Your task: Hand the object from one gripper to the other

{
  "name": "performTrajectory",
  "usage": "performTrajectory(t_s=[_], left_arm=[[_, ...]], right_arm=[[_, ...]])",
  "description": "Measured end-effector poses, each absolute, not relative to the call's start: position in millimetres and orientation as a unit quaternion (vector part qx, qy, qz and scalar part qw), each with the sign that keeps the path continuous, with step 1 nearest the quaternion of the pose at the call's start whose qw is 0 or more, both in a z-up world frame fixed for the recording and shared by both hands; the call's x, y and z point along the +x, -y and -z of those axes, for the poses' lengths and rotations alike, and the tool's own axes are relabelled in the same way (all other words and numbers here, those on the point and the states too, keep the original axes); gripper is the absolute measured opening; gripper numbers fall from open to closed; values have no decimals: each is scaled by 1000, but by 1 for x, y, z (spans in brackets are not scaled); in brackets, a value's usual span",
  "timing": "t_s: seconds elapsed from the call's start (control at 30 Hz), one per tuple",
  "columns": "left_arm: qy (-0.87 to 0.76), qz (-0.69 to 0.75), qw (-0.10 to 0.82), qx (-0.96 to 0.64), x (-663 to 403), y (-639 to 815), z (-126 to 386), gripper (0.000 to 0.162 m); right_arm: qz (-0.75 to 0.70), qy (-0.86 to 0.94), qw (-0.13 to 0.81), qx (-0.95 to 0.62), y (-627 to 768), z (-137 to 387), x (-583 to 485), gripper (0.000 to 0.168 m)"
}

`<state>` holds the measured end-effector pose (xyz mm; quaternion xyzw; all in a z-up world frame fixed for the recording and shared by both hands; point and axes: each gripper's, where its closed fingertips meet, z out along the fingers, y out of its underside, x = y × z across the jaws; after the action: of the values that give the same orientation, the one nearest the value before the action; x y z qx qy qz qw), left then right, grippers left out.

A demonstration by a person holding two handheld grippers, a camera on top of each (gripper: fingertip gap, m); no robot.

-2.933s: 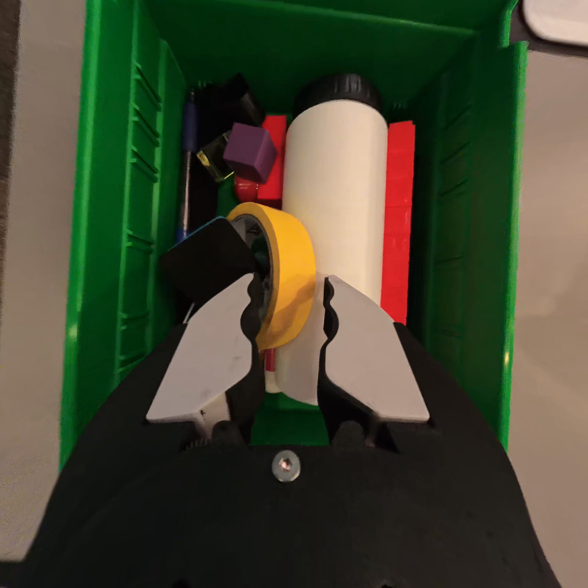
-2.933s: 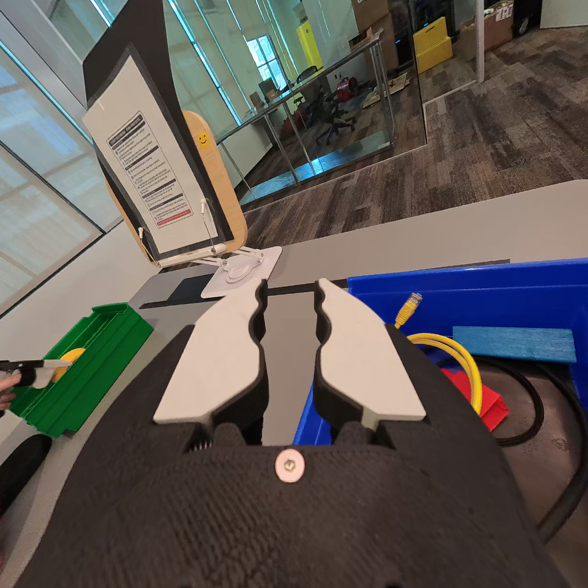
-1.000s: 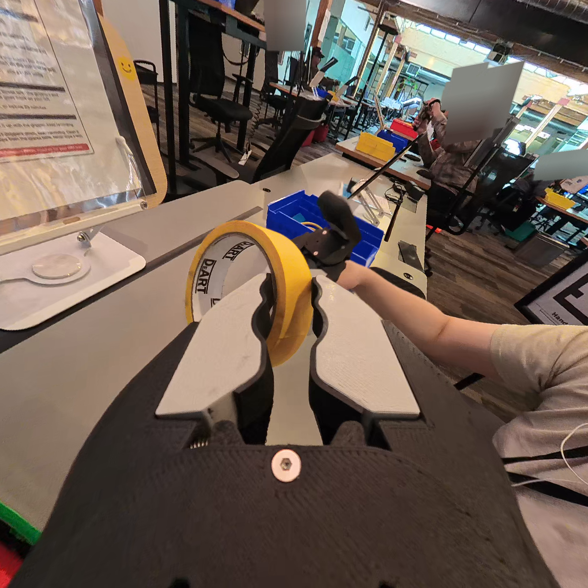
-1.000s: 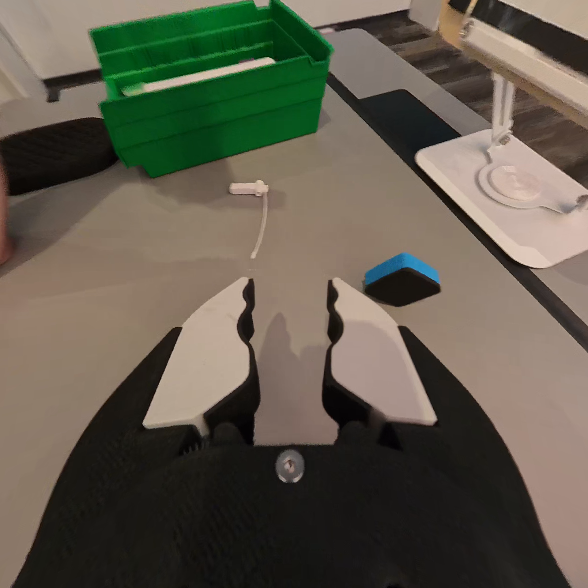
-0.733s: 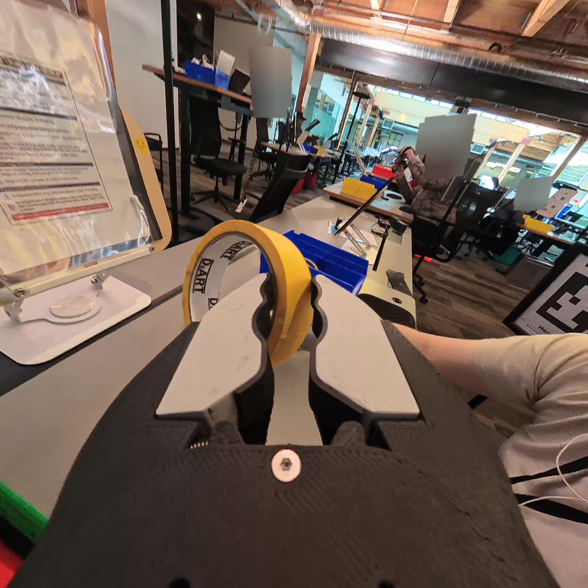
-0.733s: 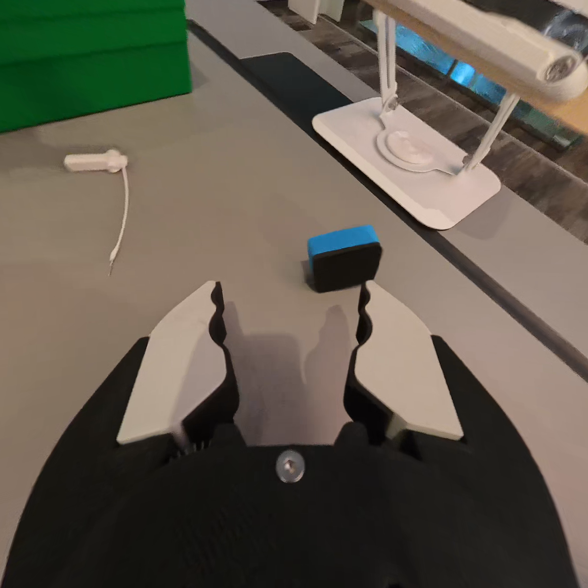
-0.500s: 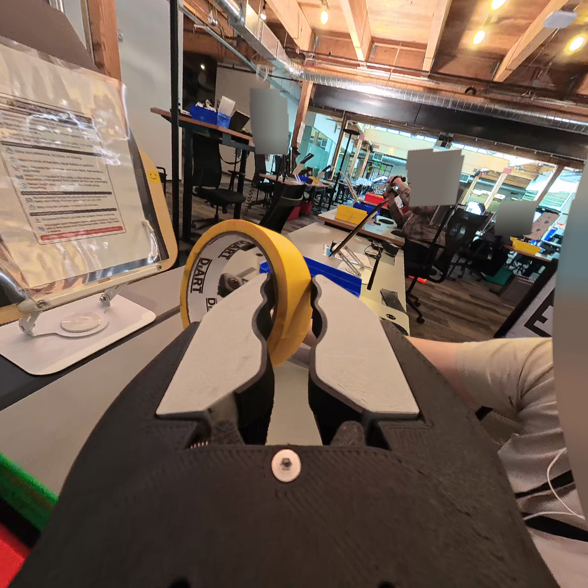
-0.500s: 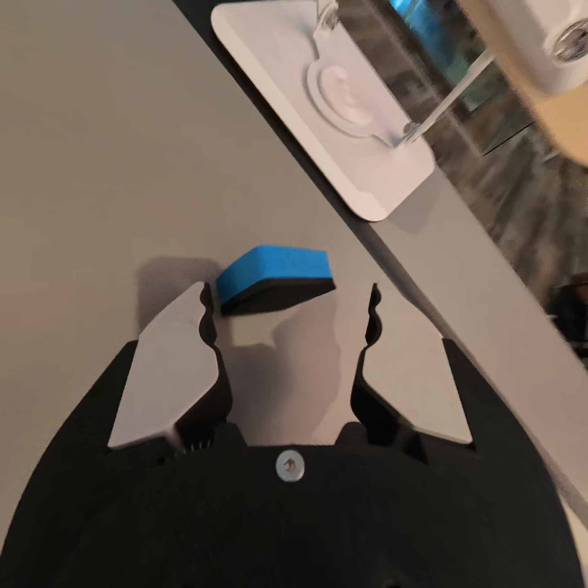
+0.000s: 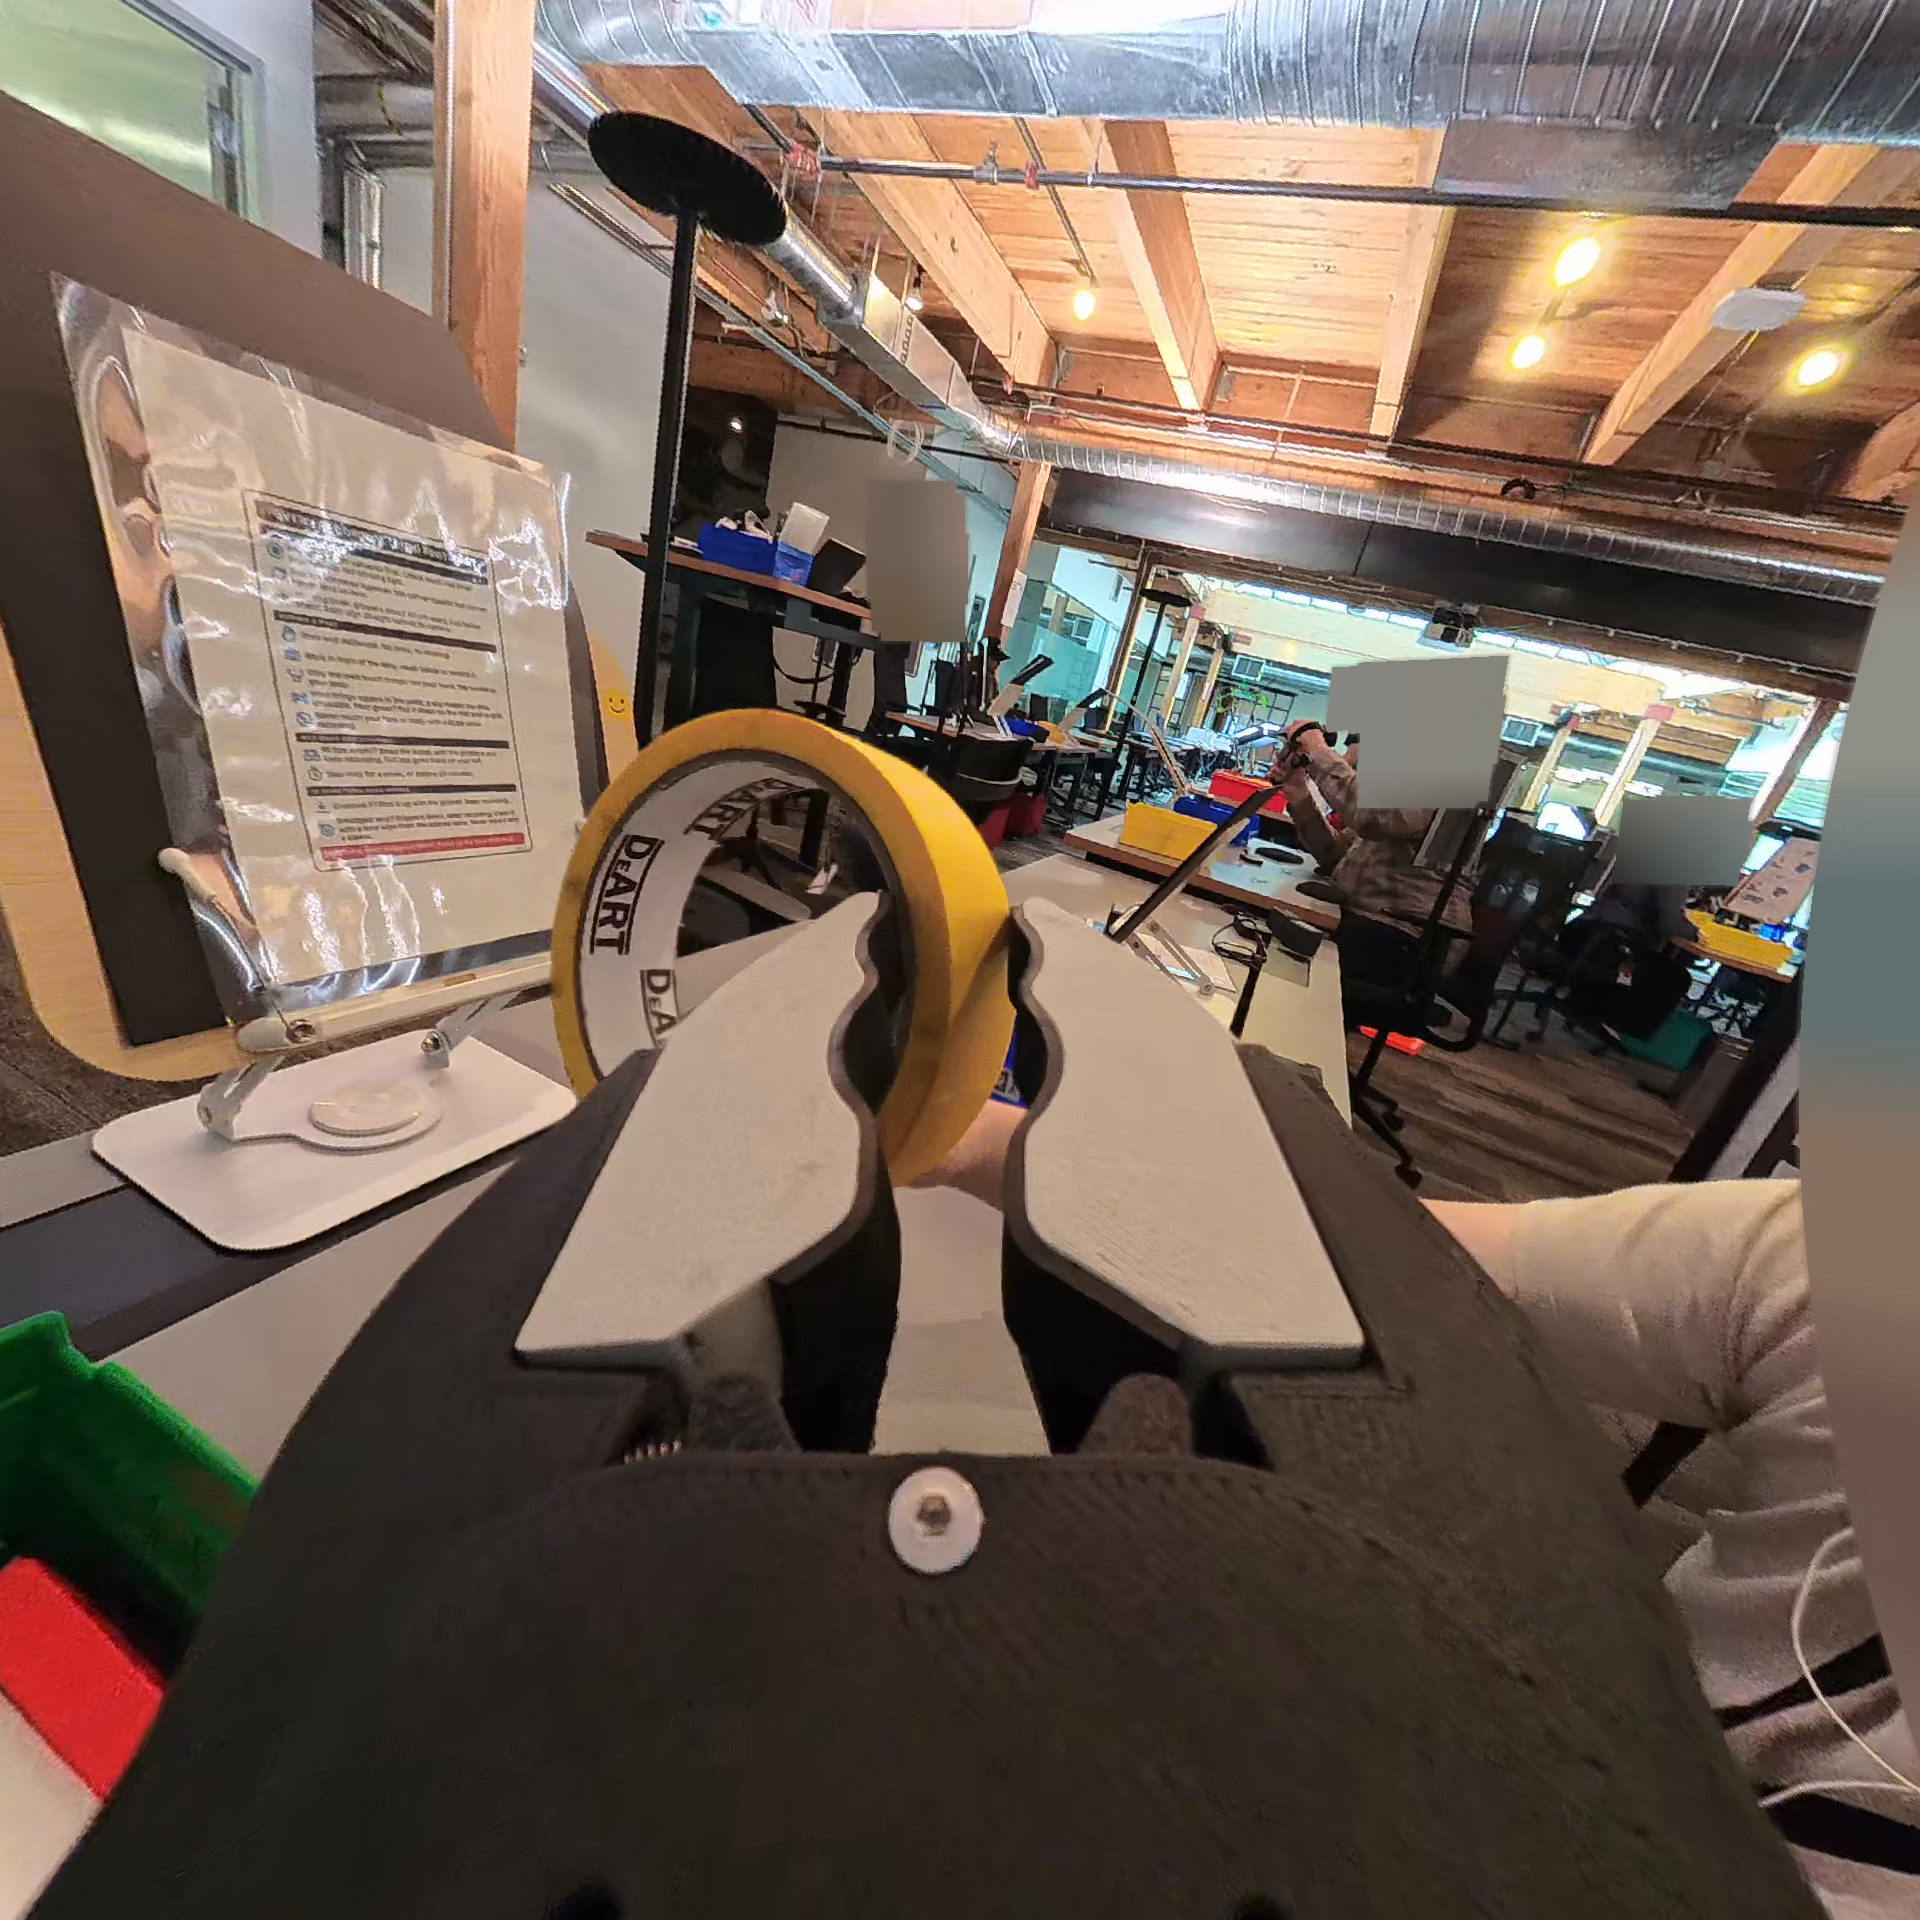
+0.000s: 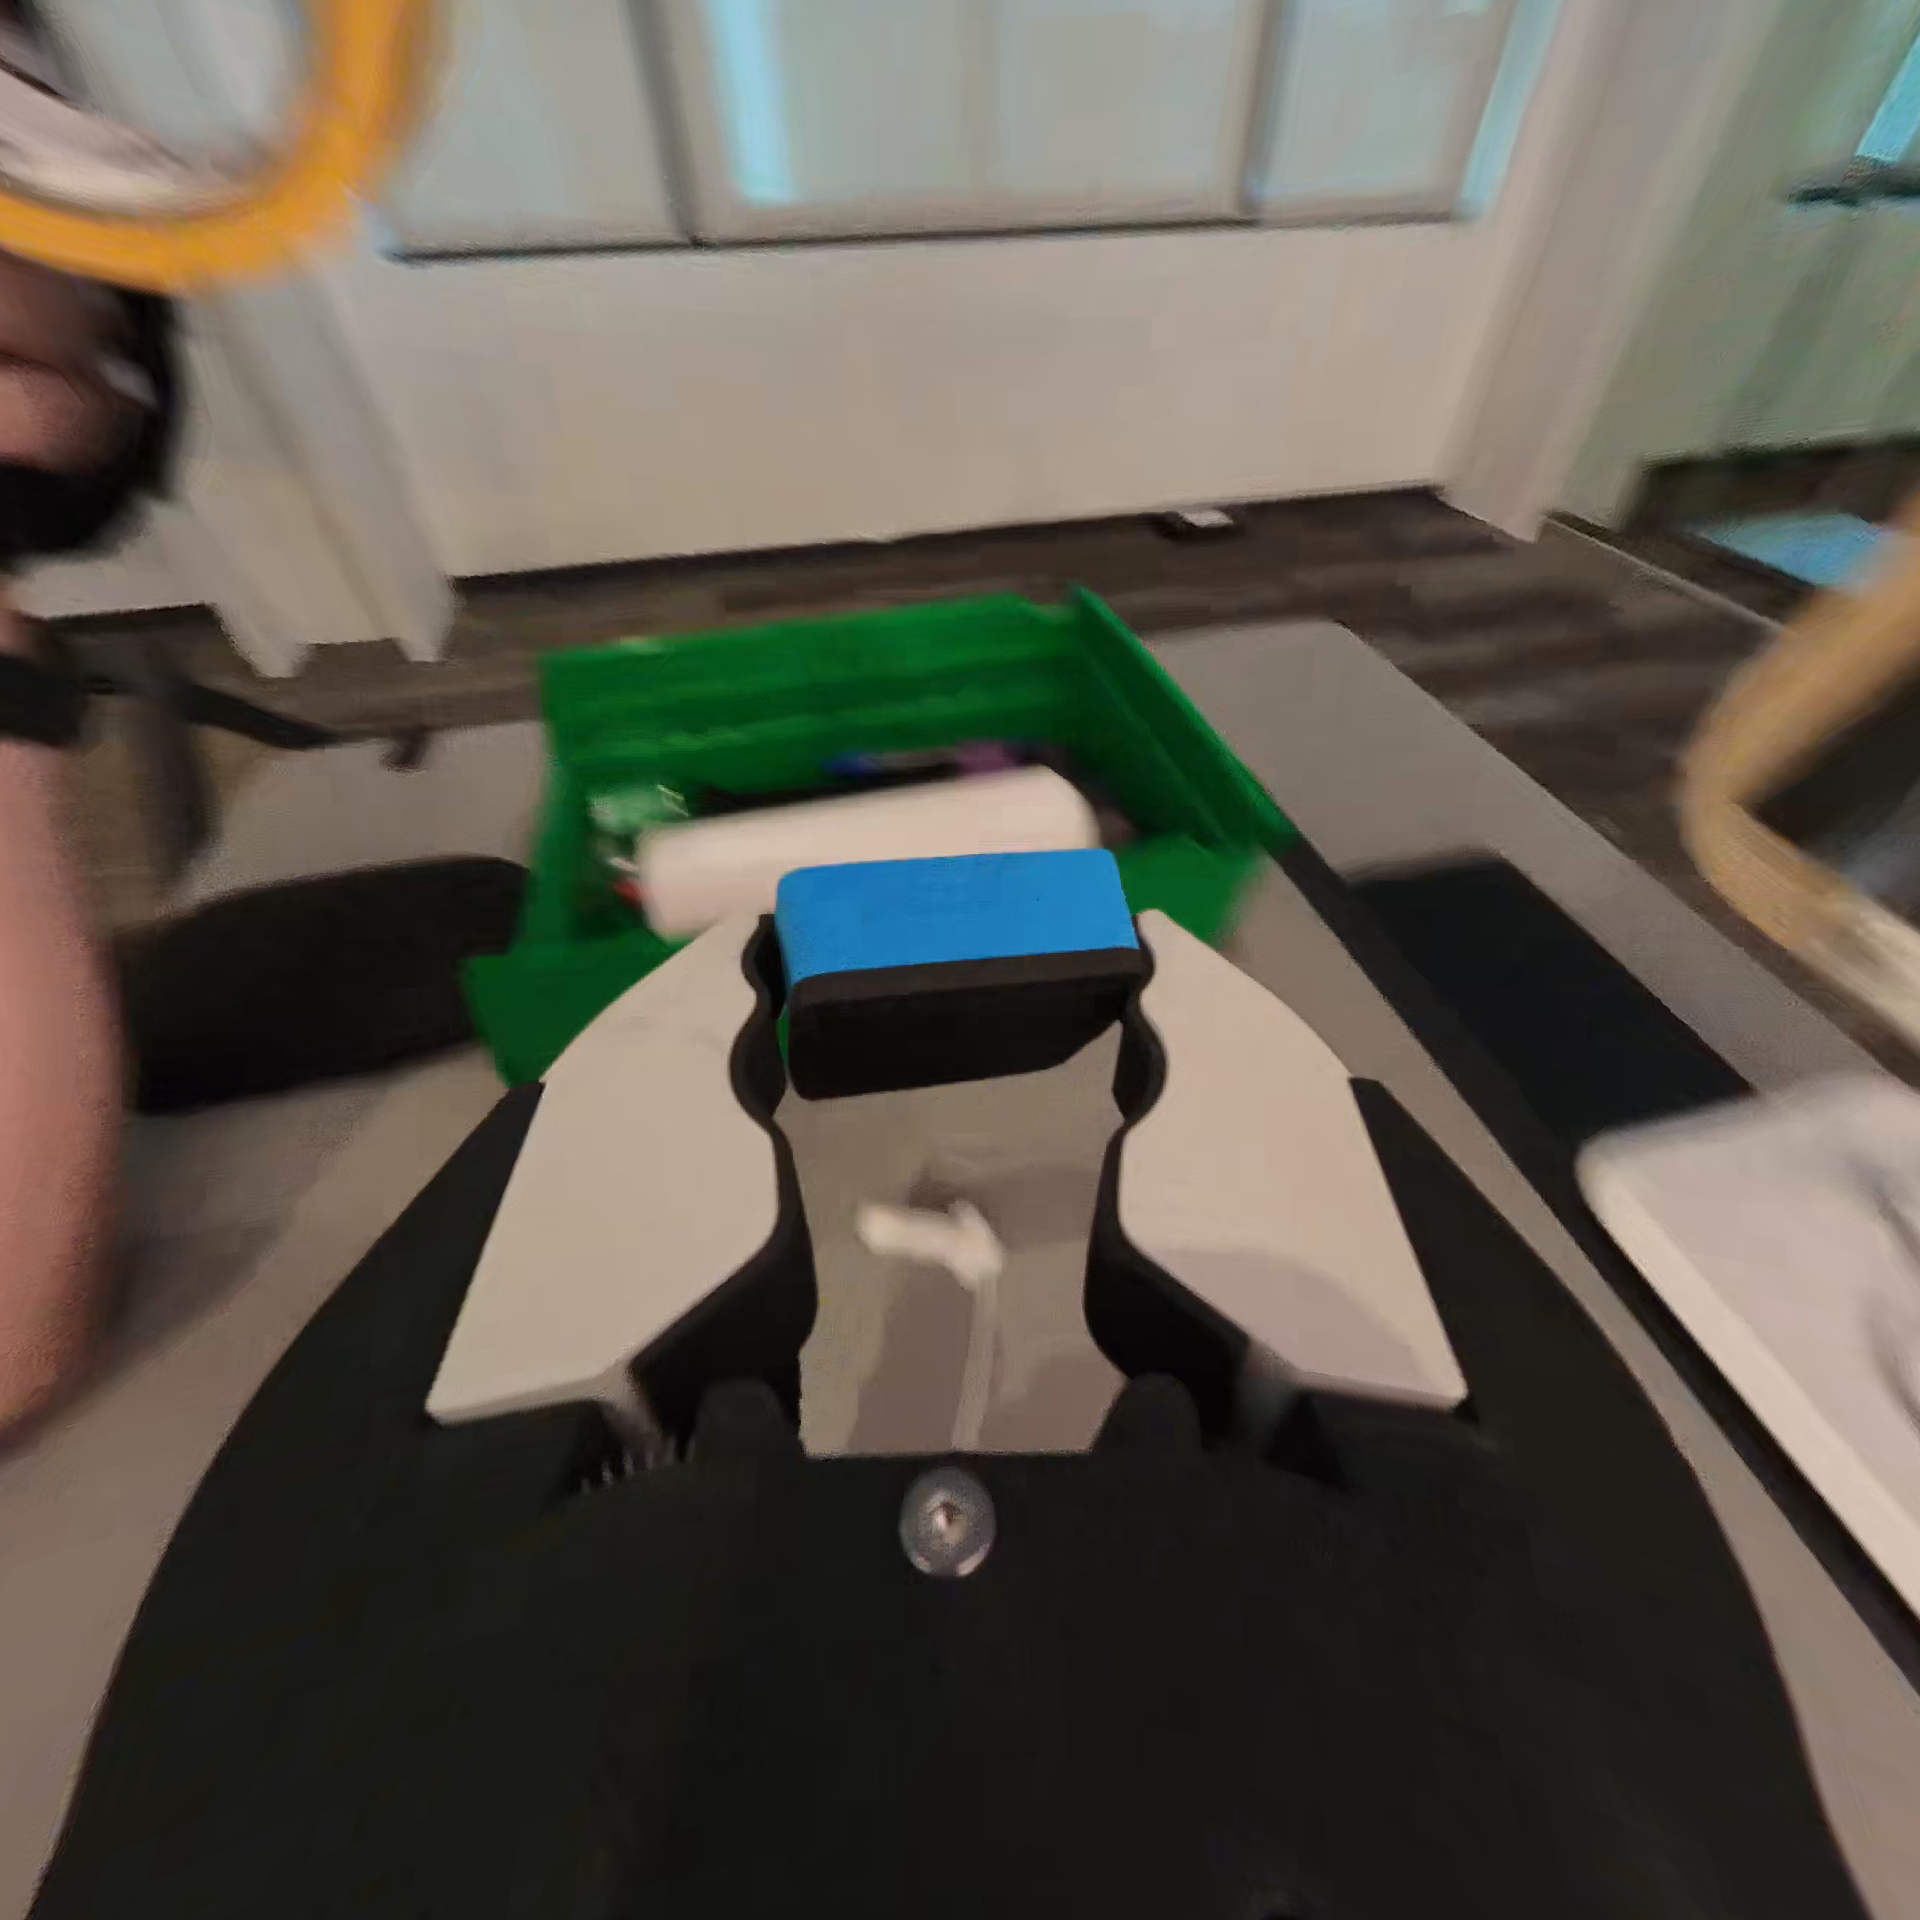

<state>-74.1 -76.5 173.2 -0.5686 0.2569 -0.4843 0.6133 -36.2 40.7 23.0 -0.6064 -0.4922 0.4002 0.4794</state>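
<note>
My left gripper (image 9: 940, 935) is shut on a yellow roll of masking tape (image 9: 935, 831), pinching its wall on edge and holding it up in the air. My right gripper (image 10: 948, 940) is shut on a blue-topped black block (image 10: 951, 961) and holds it lifted above the grey table (image 10: 1351, 727). The tape roll also shows, blurred, at the top left of the right wrist view (image 10: 239, 218), beside a hand (image 10: 52, 436). The right gripper is hidden behind the left one in the left wrist view.
A green bin (image 10: 1143, 686) holding a white roll (image 10: 862, 847) stands on the table ahead of the right gripper. A small white plastic piece (image 10: 935, 1236) lies under it. A sign holder on a white base (image 9: 312, 1153) stands at the left. People sit at desks behind. Tip to tip, the grippers are about 20 cm apart.
My right gripper closed on the blue block, lifted it off the table and swung toward the green bin. My left gripper tilted upward with the tape roll still held.
</note>
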Motion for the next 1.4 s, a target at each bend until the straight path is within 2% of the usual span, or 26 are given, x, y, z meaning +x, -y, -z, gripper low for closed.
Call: performTrajectory(t_s=[0.1, 0.3, 0.4, 0.47, 0.57, 0.63, 0.73, 0.8, 0.87, 0.9, 1.03, 1.1, 1.23, 1.3, 1.4], left_arm=[[-256, 473, 616, -575, -73, 81, -174, 13], [-256, 443, 626, -588, -79, 92, -172, 9], [-254, 442, 626, -591, -81, 92, -171, 9], [-247, 448, 624, -591, -83, 88, -170, 9], [-239, 445, 627, -593, -88, 84, -169, 9], [-238, 447, 630, -589, -90, 84, -170, 9], [-238, 446, 631, -589, -90, 84, -171, 9], [-239, 443, 629, -593, -87, 83, -170, 9], [-243, 439, 628, -595, -85, 84, -170, 9], [-244, 439, 628, -595, -83, 84, -170, 9], [-248, 438, 629, -593, -80, 85, -172, 9], [-249, 438, 631, -590, -80, 87, -174, 9], [-250, 432, 642, -582, -82, 91, -179, 9], [-250, 427, 645, -583, -81, 93, -180, 9], [-253, 421, 646, -584, -80, 95, -180, 9]], right_arm=[[-430, 529, 444, -581, -16, -25, -103, 63], [-443, 529, 381, -615, -19, 29, -159, 64], [-431, 527, 400, -614, -25, 28, -151, 85], [-403, 537, 424, -608, -29, 24, -129, 84], [-347, 584, 422, -601, -25, 49, -88, 78], [-291, 622, 382, -618, -29, 91, -64, 64], [-196, 609, 317, -700, -54, 149, -35, 58], [-218, 586, 284, -727, -52, 162, -34, 49], [-232, 552, 281, -750, -59, 162, -33, 13], [-244, 543, 275, -755, -60, 163, -33, 2], [-304, 525, 251, -754, -54, 155, -32, 2], [-328, 517, 296, -734, -54, 125, -36, 2], [-373, 517, 389, -665, -42, 30, -62, 2], [-386, 537, 395, -638, -31, -1, -88, 2], [-390, 580, 352, -623, -18, -8, -135, 2]])
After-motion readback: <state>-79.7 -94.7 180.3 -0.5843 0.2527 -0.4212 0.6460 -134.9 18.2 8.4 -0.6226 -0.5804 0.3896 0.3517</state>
